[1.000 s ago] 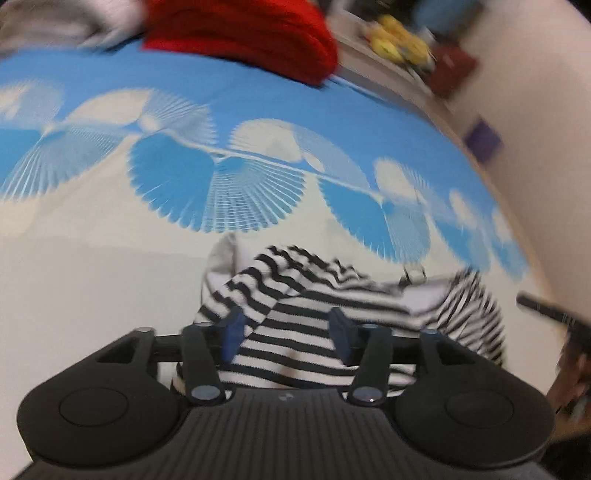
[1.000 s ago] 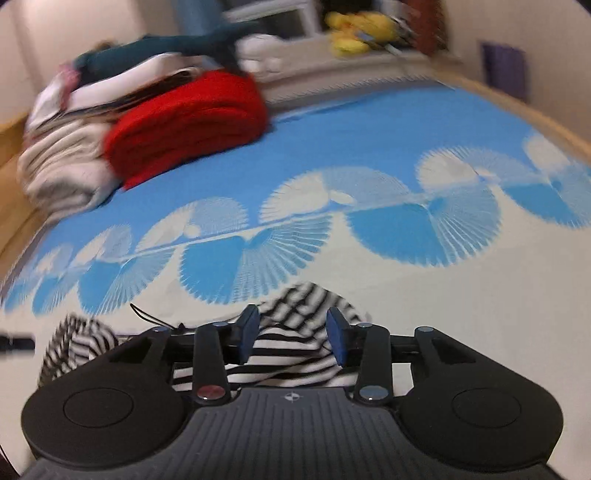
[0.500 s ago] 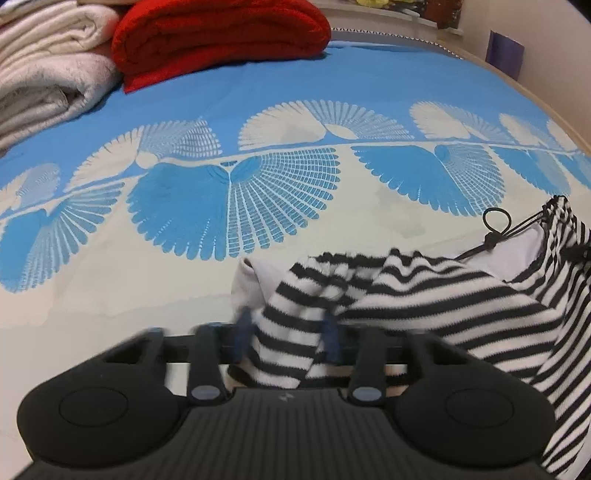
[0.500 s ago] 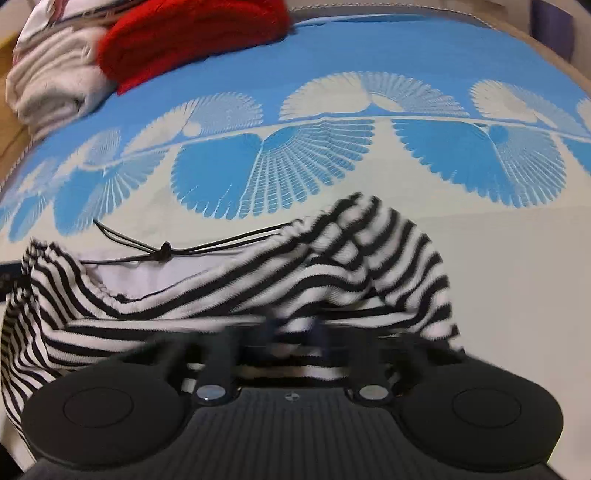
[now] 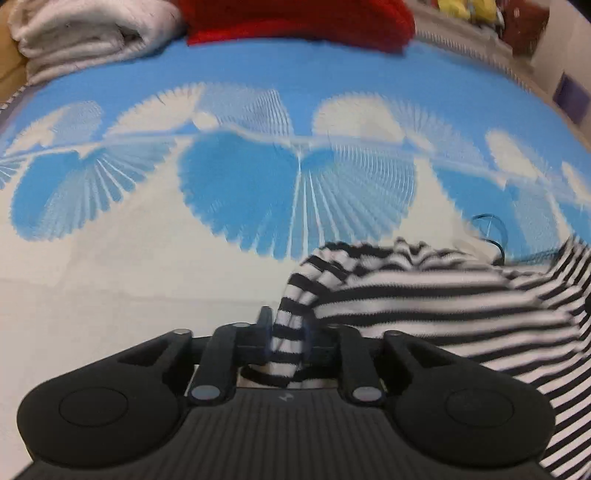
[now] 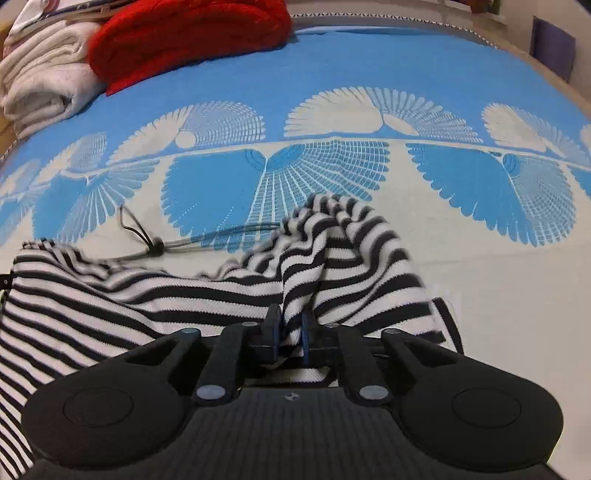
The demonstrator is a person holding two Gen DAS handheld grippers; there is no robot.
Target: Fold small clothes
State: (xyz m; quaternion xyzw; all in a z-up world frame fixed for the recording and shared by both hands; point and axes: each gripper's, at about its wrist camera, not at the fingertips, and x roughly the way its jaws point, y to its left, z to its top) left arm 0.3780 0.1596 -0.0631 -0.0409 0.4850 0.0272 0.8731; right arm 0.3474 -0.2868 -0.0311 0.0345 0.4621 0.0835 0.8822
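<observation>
A small black-and-white striped garment (image 5: 424, 295) lies on a bed with a blue and cream fan-pattern cover (image 5: 258, 184). My left gripper (image 5: 286, 328) is shut on a bunched corner of it at its left end. My right gripper (image 6: 290, 326) is shut on a fold of the same striped garment (image 6: 184, 291) at its right end. A thin dark drawstring (image 6: 159, 245) with a knot trails from the garment's far edge onto the bed cover (image 6: 406, 92). The cloth spans between the two grippers.
A folded red blanket (image 6: 184, 40) and a stack of folded white towels (image 6: 40, 85) sit at the far left of the bed. The red blanket (image 5: 295, 18) and white towels (image 5: 92, 33) also show in the left wrist view. A purple item (image 6: 552, 46) stands by the wall at right.
Both grippers were open over the garment a second ago and have shut on it. The cloth is now pulled wider between them and the left view is blurred by motion.
</observation>
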